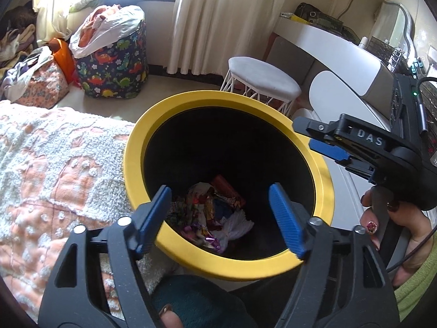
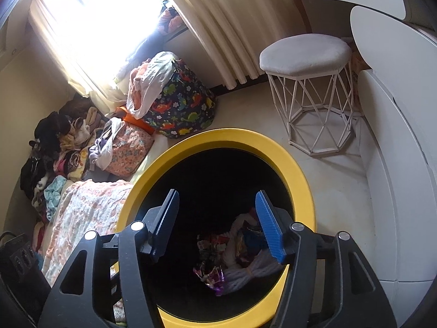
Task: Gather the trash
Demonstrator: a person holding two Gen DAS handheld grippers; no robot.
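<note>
A round bin with a yellow rim (image 1: 191, 98) (image 2: 224, 136) and a black inside stands on the floor beside the bed. At its bottom lies a heap of trash (image 1: 210, 213) (image 2: 232, 257): crumpled coloured wrappers, a red packet and a white bundle. My left gripper (image 1: 220, 188) hangs over the near side of the bin's mouth, open, with nothing between its blue pads. My right gripper (image 2: 217, 194) is also open and empty above the bin. In the left wrist view the right gripper (image 1: 311, 136) reaches over the rim from the right, held by a hand (image 1: 396, 232).
A bed with a peach and white blanket (image 1: 54, 177) lies left of the bin. A dinosaur-print hamper (image 1: 114, 63) (image 2: 180, 104) and piles of clothes (image 2: 60, 147) sit by the window. A white wire stool (image 1: 262, 79) (image 2: 306, 54) and a white desk (image 1: 341, 52) stand behind and to the right.
</note>
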